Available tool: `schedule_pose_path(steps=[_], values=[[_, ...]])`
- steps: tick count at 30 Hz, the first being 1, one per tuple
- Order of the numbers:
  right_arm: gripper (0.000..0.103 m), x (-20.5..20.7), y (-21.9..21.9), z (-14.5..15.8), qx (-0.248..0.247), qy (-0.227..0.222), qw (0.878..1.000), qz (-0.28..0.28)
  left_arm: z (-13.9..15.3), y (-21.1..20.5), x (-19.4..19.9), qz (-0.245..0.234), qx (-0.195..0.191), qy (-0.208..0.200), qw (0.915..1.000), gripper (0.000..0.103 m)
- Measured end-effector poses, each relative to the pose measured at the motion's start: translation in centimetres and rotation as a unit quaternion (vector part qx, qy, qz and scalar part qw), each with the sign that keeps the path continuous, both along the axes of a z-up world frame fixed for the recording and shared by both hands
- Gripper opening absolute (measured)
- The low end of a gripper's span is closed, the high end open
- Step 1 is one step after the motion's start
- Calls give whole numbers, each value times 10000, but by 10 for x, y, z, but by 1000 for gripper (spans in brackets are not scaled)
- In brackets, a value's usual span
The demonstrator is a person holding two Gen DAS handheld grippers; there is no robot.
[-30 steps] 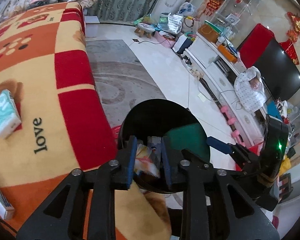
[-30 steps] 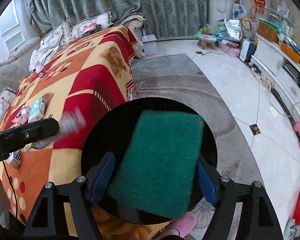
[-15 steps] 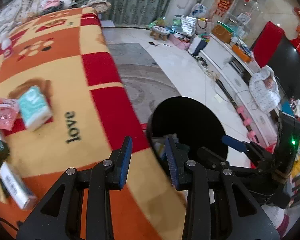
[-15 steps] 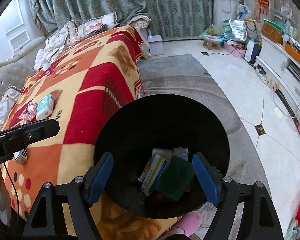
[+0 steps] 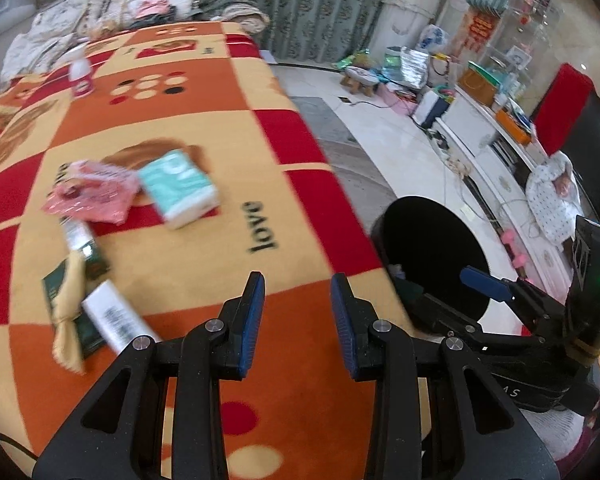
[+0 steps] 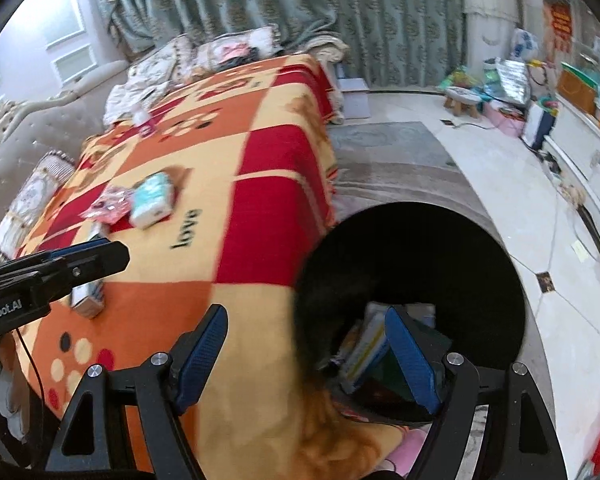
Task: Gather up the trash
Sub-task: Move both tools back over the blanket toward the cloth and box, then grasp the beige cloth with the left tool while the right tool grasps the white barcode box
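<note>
Two hand-held grippers hang over the near end of a checked orange, red and cream blanket [image 5: 188, 128]. The left gripper [image 5: 298, 312] has its blue pads parted with nothing between them, above an orange square close to the blanket's near edge. The right gripper [image 6: 306, 354] has its jaws set wide and empty, straddling the blanket's right edge and the rim of a black trash bin [image 6: 480, 240] that stands on the floor just beside that edge.

Inside the bin lie discarded items: a green pad and what look like small cartons [image 6: 366, 354], partly hidden by a finger.

Trash waiting on the blanket sits toward its left side: a teal-and-white tissue pack [image 5: 179, 188] touching a pink wrapper [image 5: 90, 198], and, nearer the front, a dark green packet [image 5: 80, 300] with a tan strip across it and a white box [image 5: 118, 320]. A small pink-labelled bottle [image 5: 81, 74] stands upright near the far left corner.
</note>
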State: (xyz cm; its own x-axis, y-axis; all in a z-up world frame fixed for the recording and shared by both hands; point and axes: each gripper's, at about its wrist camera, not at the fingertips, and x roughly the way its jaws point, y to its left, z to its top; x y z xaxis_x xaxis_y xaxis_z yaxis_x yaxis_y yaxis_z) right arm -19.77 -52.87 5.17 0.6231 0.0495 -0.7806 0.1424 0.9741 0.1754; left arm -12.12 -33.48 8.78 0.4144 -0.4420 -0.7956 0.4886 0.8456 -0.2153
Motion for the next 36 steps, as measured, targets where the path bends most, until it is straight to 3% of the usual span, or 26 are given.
schedule_pose_path(steps=[10,12,20,23,28,30,36], values=[[79,19,69,0,273,-1,9966,773,0,94,10,688,227,-52,9974,32],[71,24,87,-1,392,5,9939,1029,-3,115,14,861,244,1,9960,32],[58,57,155,-6,540,104,9810,1860,-13,186,27,1520,433,83,9874,32],[49,73,180,-8,507,149,9752,2147,-17,198,30,1595,453,112,9861,32],[45,101,213,-21,485,366,9664,2496,-21,196,32,1493,374,217,9878,32],[30,106,219,-27,336,455,9658,2530,-23,188,34,1400,315,252,9893,32],[30,92,197,-24,189,333,9713,2349,-32,154,45,1066,369,245,9933,32]])
